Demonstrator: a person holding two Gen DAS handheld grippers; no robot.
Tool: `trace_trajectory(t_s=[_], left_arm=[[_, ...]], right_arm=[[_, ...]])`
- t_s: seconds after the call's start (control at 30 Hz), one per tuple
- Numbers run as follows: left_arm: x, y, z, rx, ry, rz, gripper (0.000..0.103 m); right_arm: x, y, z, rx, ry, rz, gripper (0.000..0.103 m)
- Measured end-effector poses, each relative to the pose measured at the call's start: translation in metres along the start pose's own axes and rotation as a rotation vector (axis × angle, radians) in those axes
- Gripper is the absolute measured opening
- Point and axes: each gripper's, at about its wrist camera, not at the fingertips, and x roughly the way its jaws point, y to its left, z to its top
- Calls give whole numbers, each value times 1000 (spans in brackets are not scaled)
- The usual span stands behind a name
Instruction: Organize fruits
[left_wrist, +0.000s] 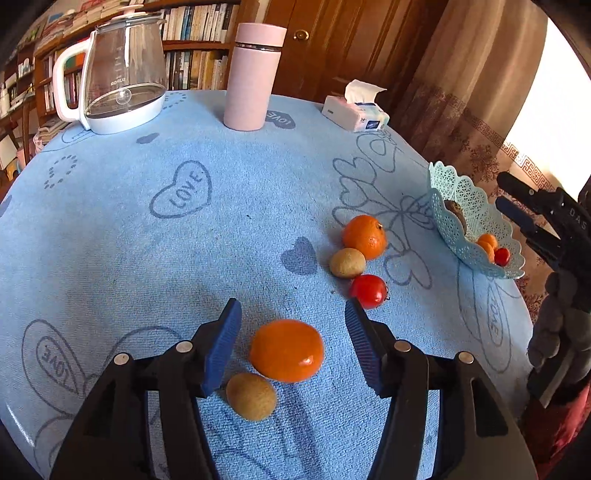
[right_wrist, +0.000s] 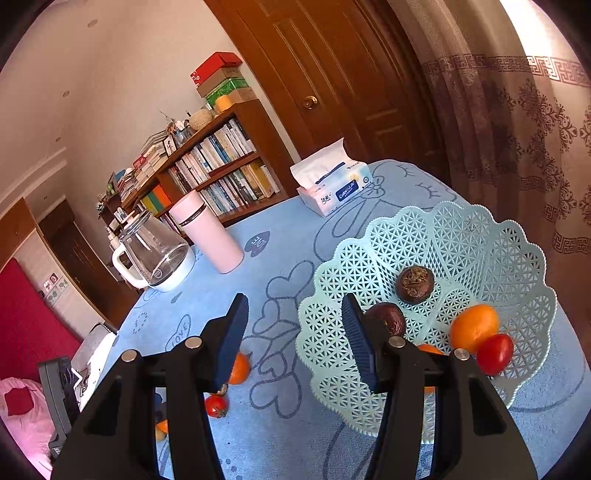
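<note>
My left gripper is open, low over the blue cloth, its jaws on either side of an orange, not touching it. A tan round fruit lies just nearer. Farther right lie a second orange, another tan fruit and a red tomato. My right gripper is open and empty, hovering at the left rim of the pale blue lattice basket. The basket holds two dark fruits, an orange and a tomato. The basket also shows in the left wrist view.
A glass kettle, a pink flask and a tissue pack stand at the table's far side. The round table's edge runs just beyond the basket. A bookshelf, a door and curtains stand behind.
</note>
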Motion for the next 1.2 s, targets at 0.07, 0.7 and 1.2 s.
trace_trajectory(t_s=[0.07,0.7,1.2], left_arm=[[4,-6,-6,37,19,14,58],[11,-43,13,122,7,61,42],[37,-160,74,251,-27,-136,42]], right_arm=[[-3,-2,2,9,-9,-2,54],[-39,-40,31,105,-124,-49,54],[-27,-109,34,240,-122,-205,54]])
